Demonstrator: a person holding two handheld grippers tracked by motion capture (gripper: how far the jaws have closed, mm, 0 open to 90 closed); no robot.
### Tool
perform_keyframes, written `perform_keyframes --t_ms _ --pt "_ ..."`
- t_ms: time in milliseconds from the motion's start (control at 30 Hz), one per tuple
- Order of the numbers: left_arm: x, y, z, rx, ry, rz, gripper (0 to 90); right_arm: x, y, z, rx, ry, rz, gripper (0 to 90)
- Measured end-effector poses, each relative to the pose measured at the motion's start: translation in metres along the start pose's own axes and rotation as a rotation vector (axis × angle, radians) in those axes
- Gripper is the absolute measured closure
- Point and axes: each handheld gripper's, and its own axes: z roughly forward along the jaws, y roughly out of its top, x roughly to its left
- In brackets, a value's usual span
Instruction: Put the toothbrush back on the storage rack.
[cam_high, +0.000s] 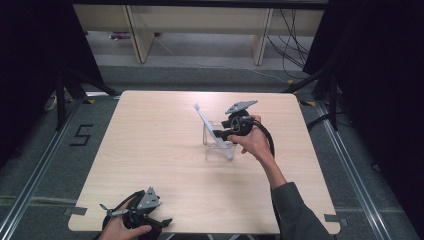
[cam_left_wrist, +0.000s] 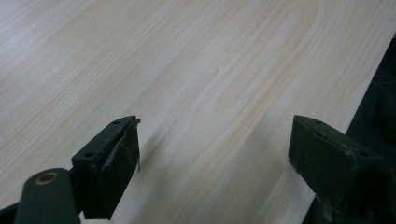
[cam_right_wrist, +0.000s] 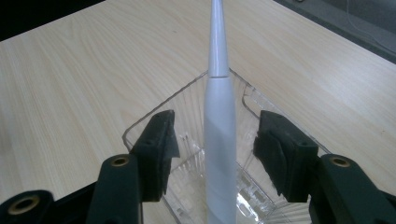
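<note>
A white toothbrush-shaped wand (cam_high: 209, 126) leans in a clear plastic container (cam_high: 216, 150) near the middle of the wooden table (cam_high: 150, 150), its thin tip pointing up and to the far left. My right gripper (cam_high: 223, 134) sits at the container's right side. In the right gripper view the white wand (cam_right_wrist: 218, 56) runs up between the jaws of my right gripper (cam_right_wrist: 219, 140), with a gap on each side, so the pads do not press on it. The container's rim (cam_right_wrist: 187, 95) lies just beyond the jaws. My left gripper (cam_left_wrist: 215, 144) stands open over bare wood.
My left gripper (cam_high: 134, 214) rests at the table's front left edge, held by a hand. The table edge (cam_left_wrist: 355, 116) runs beside its right jaw. Beyond the table stand wooden furniture legs (cam_high: 140, 40) and loose cables (cam_high: 292, 45) on the floor.
</note>
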Motion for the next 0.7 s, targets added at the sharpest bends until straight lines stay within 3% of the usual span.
perform_keyframes --t_ms 67,100,267,333,433,467,500,633,700 --pt "0.0 0.0 0.0 0.003 -0.003 -0.001 15.9 0.002 -0.001 -0.003 -0.008 0.004 -0.003 46.4" --pt "0.0 0.0 0.0 0.003 -0.002 0.001 15.9 0.001 -0.001 -0.003 -0.019 0.003 -0.032 45.8" --pt "0.0 0.0 0.0 0.003 -0.002 -0.001 15.9 0.003 -0.002 -0.008 -0.025 0.019 -0.008 42.8" --pt "0.001 0.0 0.0 0.003 -0.002 0.01 15.9 0.002 -0.002 -0.009 -0.024 0.001 -0.018 42.4" --pt "0.001 0.0 0.0 0.001 -0.001 0.012 15.9 0.003 -0.004 -0.012 -0.037 0.004 0.014 42.3" --pt "0.001 0.0 0.0 0.001 -0.001 0.012 15.9 0.003 -0.004 -0.012 -0.037 0.004 0.014 42.3" --pt "0.001 0.0 0.0 -0.003 0.001 0.008 15.9 0.001 -0.004 -0.012 -0.049 0.004 -0.021 42.1" --pt "0.001 0.0 0.0 0.002 -0.001 0.011 15.9 0.003 -0.005 -0.016 -0.034 0.004 0.013 41.9" --pt "0.001 0.0 0.0 0.003 -0.001 0.01 15.9 0.003 -0.005 -0.017 -0.04 0.007 -0.005 41.9"
